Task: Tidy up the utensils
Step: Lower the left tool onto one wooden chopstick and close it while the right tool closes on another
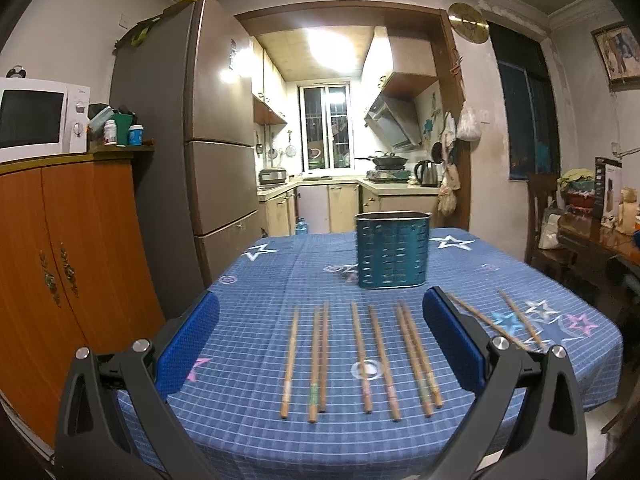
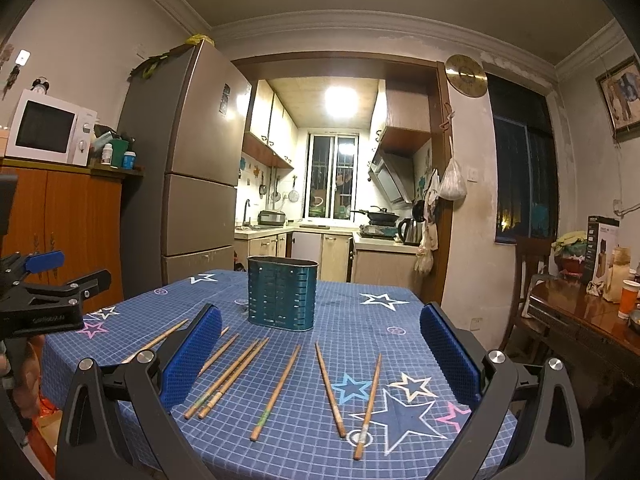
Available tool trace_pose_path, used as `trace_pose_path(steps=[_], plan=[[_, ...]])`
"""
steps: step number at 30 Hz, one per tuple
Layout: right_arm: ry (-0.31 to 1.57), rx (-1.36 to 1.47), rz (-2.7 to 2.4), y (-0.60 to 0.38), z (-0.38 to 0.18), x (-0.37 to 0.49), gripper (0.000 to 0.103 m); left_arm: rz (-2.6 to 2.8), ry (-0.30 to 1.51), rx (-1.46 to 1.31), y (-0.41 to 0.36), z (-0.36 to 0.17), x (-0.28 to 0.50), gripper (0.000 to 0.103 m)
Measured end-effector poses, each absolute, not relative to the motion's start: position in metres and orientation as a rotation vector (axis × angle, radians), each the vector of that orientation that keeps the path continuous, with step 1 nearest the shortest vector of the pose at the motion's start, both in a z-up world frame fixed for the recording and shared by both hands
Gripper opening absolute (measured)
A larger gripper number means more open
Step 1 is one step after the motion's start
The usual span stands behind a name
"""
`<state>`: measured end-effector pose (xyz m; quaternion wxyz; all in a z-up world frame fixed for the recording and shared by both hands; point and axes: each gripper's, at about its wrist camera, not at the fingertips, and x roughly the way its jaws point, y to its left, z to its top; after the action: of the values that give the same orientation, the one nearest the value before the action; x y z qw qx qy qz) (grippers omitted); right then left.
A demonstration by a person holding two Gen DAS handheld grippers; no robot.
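Several wooden chopsticks [image 1: 366, 356] lie side by side on the blue star-print tablecloth [image 1: 260, 280], pointing away from me. They also show in the right wrist view [image 2: 276, 392]. A teal perforated utensil holder [image 1: 392, 250] stands upright behind them, also in the right wrist view [image 2: 282, 294]. My left gripper [image 1: 320, 312] is open and empty, above the near table edge, with its blue pads [image 1: 188, 344] wide apart. My right gripper [image 2: 320, 324] is open and empty over the near side of the table. The left gripper also shows from the side in the right wrist view [image 2: 60, 272].
An orange wooden cabinet [image 1: 60, 260] with a microwave [image 1: 40, 120] stands left of the table, beside a tall fridge [image 1: 208, 128]. A wooden chair [image 2: 528, 280] and a side table [image 2: 580, 312] with a cup and boxes stand at the right. The kitchen lies beyond.
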<state>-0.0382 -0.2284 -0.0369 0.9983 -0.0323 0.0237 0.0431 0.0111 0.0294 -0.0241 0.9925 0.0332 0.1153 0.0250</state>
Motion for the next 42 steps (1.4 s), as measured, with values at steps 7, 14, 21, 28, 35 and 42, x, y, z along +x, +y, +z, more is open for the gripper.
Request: trace_pose_path(steps=[7, 14, 21, 28, 35, 42], plan=[[0.167, -0.106, 0.086, -0.259, -0.074, -0.039, 0.047, 0.127, 0.355, 0.070, 0.086, -0.078, 0.029, 0.098], [0.413, -0.083, 0.108, -0.268, -0.145, -0.005, 0.019, 0.087, 0.459, 0.090, 0.092, -0.124, 0.039, 0.090], [0.451, -0.051, 0.096, -0.262, -0.162, 0.028, 0.019, 0.063, 0.479, 0.077, 0.089, -0.132, 0.055, 0.090], [0.462, -0.076, 0.081, -0.259, -0.167, 0.039, 0.019, 0.029, 0.492, 0.072, 0.079, -0.144, 0.064, 0.087], [0.455, -0.073, 0.065, -0.259, -0.167, 0.036, 0.019, 0.008, 0.504, 0.006, 0.088, -0.147, 0.073, 0.054], [0.452, -0.072, 0.059, -0.257, -0.168, 0.034, 0.019, -0.021, 0.506, 0.025, 0.086, -0.149, 0.068, 0.046]])
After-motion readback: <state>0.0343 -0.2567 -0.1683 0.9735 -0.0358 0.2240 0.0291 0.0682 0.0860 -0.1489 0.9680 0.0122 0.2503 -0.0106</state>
